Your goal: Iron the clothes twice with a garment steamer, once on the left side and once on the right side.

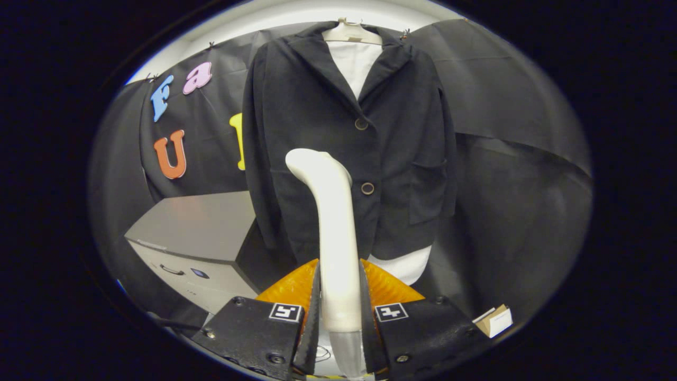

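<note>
Clamped between both fingers of the gripper [338,296], the white curved plastic steamer [334,233] could easily be twisted loose against the black buttoned jacket [402,143] hung beyond.

The steamer [332,233] hides part of the jacket [391,148] front.

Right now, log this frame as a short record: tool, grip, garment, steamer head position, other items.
tool: white garment steamer, upright
grip: gripper shut on the steamer's handle, a finger on each side
garment: dark jacket over a white shirt, on a hanger
head position: before the jacket's front, beside the lower button; contact cannot be told
other items: grey cabinet, small box
</note>
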`<control>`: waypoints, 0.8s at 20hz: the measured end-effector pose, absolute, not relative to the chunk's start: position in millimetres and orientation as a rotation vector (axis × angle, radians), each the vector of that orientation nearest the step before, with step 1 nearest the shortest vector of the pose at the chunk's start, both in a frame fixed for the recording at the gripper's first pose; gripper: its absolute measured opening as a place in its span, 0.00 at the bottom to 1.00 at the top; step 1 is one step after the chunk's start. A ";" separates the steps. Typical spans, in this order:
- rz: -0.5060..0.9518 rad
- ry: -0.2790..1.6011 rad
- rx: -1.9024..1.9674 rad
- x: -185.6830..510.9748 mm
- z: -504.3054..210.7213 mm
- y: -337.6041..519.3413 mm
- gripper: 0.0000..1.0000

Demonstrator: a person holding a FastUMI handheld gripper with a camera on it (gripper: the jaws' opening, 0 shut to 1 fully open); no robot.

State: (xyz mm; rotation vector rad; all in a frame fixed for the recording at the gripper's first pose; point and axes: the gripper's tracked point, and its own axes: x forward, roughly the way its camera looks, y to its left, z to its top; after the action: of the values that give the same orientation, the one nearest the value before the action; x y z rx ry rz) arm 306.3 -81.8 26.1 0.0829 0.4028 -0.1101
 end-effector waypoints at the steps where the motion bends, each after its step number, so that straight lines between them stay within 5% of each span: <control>1: -0.112 0.412 0.085 306.4 20.5 -82.4 0.37; 16: -0.141 0.550 0.073 299.1 -60.3 -91.5 0.37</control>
State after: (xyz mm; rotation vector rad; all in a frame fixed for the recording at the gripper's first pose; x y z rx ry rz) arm 299.1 -91.5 -60.3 0.0732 0.5503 -0.1408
